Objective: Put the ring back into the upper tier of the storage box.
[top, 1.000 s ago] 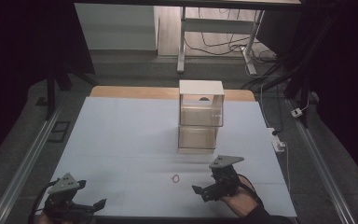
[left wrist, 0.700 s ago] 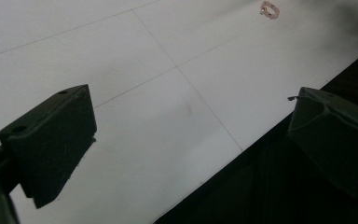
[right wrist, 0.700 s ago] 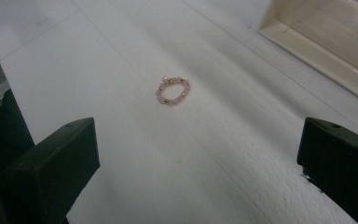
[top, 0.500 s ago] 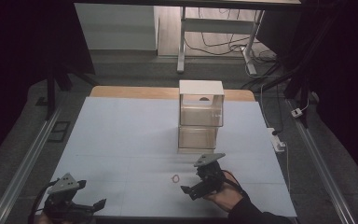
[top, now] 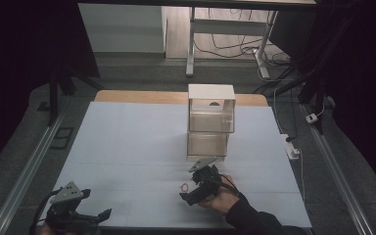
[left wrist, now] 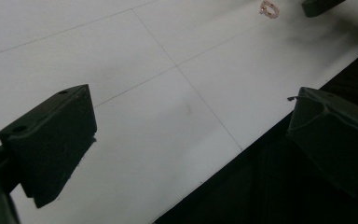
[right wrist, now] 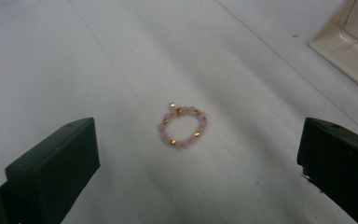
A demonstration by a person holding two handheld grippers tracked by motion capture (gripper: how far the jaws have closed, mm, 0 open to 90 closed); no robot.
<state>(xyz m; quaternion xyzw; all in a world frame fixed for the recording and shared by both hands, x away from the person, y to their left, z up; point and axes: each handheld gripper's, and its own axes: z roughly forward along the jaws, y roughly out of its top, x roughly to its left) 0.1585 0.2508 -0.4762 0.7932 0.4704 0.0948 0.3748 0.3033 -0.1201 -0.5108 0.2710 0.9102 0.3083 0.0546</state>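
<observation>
Near the table's (top: 127,147) front edge, pink bead bracelet (right wrist: 182,126) lying flat, right gripper (top: 192,192) just beside it with jaws wide, left gripper (top: 85,218) also wide, well apart.

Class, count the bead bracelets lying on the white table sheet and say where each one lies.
1. The pink and gold bead bracelet lies flat on the white sheet, just ahead of the open right claw, in front of the clear stacked box. None shows inside the box.
</observation>
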